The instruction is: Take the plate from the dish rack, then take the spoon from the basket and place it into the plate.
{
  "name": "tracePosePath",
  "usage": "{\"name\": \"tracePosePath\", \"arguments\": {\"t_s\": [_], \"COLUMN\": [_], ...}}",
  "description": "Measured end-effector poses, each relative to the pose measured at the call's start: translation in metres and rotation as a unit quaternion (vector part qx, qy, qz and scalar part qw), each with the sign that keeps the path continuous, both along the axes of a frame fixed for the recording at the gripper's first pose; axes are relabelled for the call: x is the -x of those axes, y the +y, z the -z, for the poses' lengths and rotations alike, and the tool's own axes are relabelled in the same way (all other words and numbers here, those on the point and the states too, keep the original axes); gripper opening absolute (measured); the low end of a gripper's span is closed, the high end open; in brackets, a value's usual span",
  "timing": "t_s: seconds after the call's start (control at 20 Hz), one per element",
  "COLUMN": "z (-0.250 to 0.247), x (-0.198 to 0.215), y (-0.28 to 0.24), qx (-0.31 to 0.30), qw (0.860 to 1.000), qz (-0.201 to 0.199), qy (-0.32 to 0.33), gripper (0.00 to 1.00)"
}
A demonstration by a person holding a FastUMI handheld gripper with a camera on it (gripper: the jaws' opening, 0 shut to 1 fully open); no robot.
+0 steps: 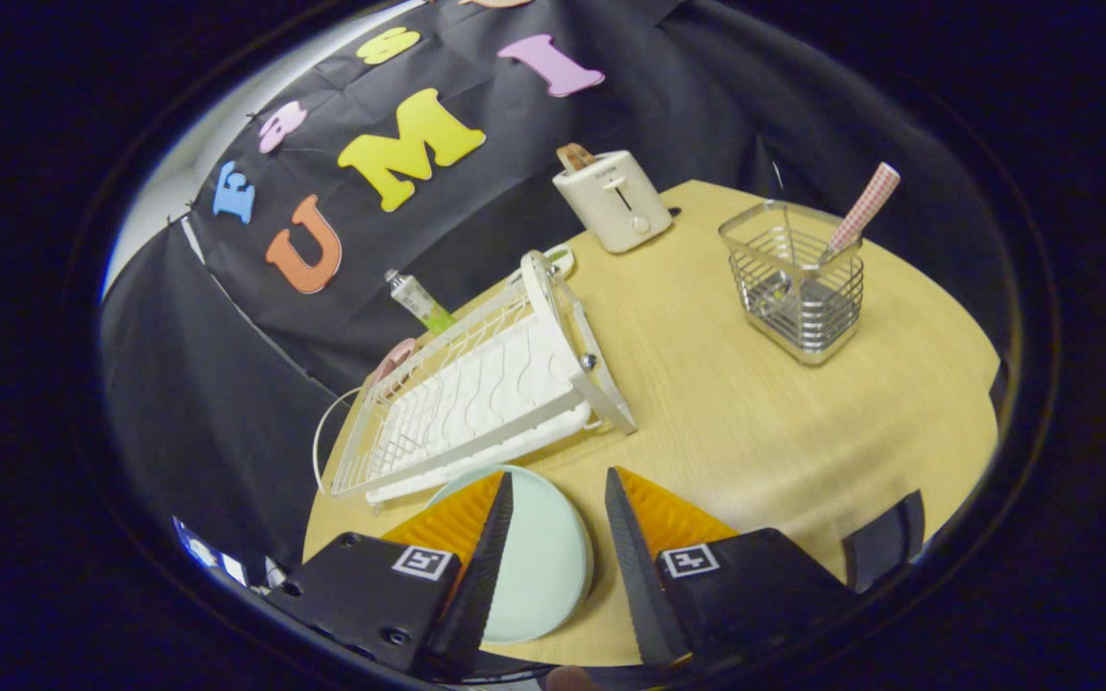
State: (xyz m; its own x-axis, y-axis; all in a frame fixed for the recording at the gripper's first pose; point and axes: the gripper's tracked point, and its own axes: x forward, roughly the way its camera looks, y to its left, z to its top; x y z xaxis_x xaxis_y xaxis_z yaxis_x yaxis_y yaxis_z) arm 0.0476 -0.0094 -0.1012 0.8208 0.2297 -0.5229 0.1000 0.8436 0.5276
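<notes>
1 gripper [558, 494]: we find its 2 fingers spread apart, grasping nothing, hanging above the near edge of the table [755, 422].

1 plate [539, 561], pale green: lying flat on the table between and just under the fingers, the left finger overlapping its rim in our view; we cannot tell whether it touches. The plate sits just in front of the dish rack, out of it. We judge step 1, taking the plate from the rack, as done or at its release.

1 dish rack [476, 393], white: just beyond the plate, its slots bare as far as we can see. 1 white wire loop and 1 pinkish object peek from behind its far side; we cannot identify them.

1 small tube [419, 300] with a green end: beyond the rack, against the booth wall.

1 basket [796, 280], wire, metal: well apart from the plate, across the table to the right.

1 spoon [858, 216]: standing tilted in the basket, checked handle rising above the rim.

1 toaster [613, 199], cream, with 1 slice of bread [574, 154] standing in it: farthest back.

Next, we judge, the open fingers must travel to the basket, close on the spoon handle and lift it clear.
</notes>
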Motion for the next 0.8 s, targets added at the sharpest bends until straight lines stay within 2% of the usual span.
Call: {"name": "tracePosePath", "arguments": {"t_s": [0.15, 0.35, 0.45, 0.55, 0.65, 0.8], "z": [-0.025, -0.046, -0.052, -0.055, -0.053, -0.048], "x": [0.006, 0.022, 0.026, 0.034, 0.036, 0.032], "y": [-0.028, -0.069, -0.093, -0.11, -0.133, -0.173], "qx": [0.053, 0.139, 0.185, 0.213, 0.229, 0.242], "qw": [0.996, 0.982, 0.969, 0.959, 0.953, 0.947], "qz": [0.015, 0.016, 0.024, 0.014, 0.017, 0.046], "qy": [-0.063, -0.13, -0.165, -0.189, -0.199, -0.208], "gripper": [0.77, 0.93, 0.94, 0.94, 0.94, 0.94]}}
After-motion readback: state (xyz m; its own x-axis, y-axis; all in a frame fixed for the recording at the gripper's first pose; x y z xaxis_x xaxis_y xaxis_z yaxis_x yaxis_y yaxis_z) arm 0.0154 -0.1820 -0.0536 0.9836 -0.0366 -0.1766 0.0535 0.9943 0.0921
